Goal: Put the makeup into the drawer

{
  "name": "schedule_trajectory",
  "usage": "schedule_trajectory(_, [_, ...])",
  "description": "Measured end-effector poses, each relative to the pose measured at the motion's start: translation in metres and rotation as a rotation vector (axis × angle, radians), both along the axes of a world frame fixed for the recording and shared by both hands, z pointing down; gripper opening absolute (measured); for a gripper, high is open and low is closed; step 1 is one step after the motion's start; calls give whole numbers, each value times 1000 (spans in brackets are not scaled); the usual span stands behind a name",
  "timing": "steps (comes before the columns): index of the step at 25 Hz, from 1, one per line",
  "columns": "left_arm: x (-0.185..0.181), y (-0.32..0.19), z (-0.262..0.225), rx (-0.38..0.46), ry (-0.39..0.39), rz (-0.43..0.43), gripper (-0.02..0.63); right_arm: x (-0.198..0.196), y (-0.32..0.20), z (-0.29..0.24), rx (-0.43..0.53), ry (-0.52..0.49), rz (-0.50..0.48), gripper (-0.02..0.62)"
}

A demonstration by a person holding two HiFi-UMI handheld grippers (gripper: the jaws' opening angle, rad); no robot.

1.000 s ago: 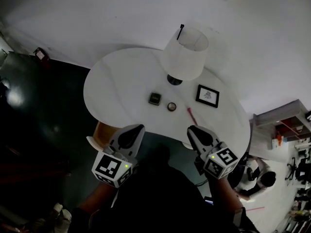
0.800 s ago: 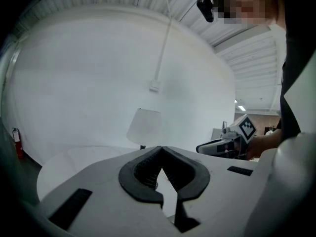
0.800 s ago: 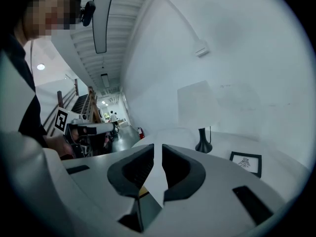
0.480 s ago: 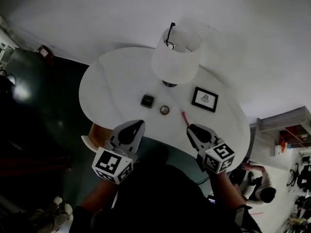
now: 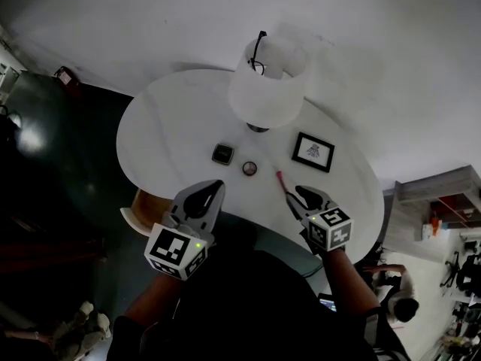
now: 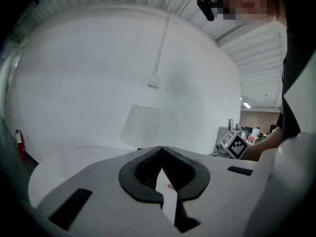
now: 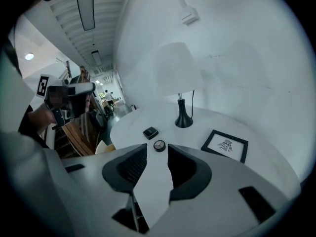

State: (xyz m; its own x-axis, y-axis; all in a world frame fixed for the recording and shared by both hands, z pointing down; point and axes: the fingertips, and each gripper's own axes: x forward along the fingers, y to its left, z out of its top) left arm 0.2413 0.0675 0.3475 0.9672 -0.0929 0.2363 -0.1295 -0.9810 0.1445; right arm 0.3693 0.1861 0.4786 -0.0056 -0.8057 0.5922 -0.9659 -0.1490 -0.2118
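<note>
Makeup (image 5: 222, 154) on round white table (image 5: 169, 122)

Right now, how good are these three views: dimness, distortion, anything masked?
Head view: dim overall, fisheye-bent; the floor at left is nearly black, the table and lamp brightest. Left gripper view: pale, low contrast, black corners, a mosaic patch top right. Right gripper view: strongly curved, yet the round compact reads sharply.

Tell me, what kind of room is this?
Probably a home-style corner set up inside an office or lab: a round white table holds a white-shaded table lamp and a small black-framed picture, yet office shelving and a seated person show beyond.
</note>
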Motion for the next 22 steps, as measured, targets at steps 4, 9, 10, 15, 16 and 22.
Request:
schedule_trajectory(4, [5, -2, 5, -13, -1, 10, 11, 4, -3, 18, -73, 5, -5, 144])
schedule_trajectory(9, [8, -8, 8, -27, -5, 27, 11, 5, -9, 40, -144, -4, -10, 175])
schedule_trajectory(10, [9, -9, 10, -29, -6, 33, 11, 6, -10, 45, -158, -3, -12, 178])
schedule_trajectory(15, [13, -11, 20, -46, -16, 62, 11, 6, -16, 74, -239, 5, -45, 191])
schedule_trajectory(16, [13, -11, 22, -52, -19, 67, 11, 6, -17, 81, -262, 7, -61, 195])
schedule_trajectory(22, [15, -14, 32, -74, -32, 85, 11, 12, -15, 113, -394, 19, -124, 198])
